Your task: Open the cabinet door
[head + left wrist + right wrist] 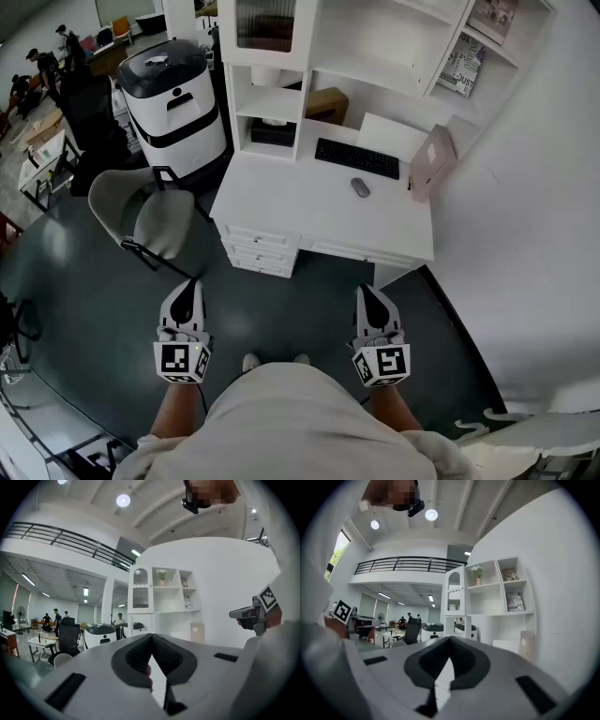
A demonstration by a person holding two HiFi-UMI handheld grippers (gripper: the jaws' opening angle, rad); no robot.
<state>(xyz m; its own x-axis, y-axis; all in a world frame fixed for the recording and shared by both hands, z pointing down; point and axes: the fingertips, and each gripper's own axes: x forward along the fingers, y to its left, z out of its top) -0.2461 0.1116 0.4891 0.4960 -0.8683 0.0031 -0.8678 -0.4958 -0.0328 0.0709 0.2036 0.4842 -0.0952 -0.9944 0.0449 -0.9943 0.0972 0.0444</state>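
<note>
short of desk [300,211] edge, floor [281,309] between, left claw [192,286], right claw [367,292] closed

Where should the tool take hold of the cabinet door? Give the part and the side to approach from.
Grip the cabinet door by the white frame at one side edge, not the ribbed glass, and come from the front, across the desk, since it faces the room. No handle or hinge can be made out, so which edge is unclear.
</note>
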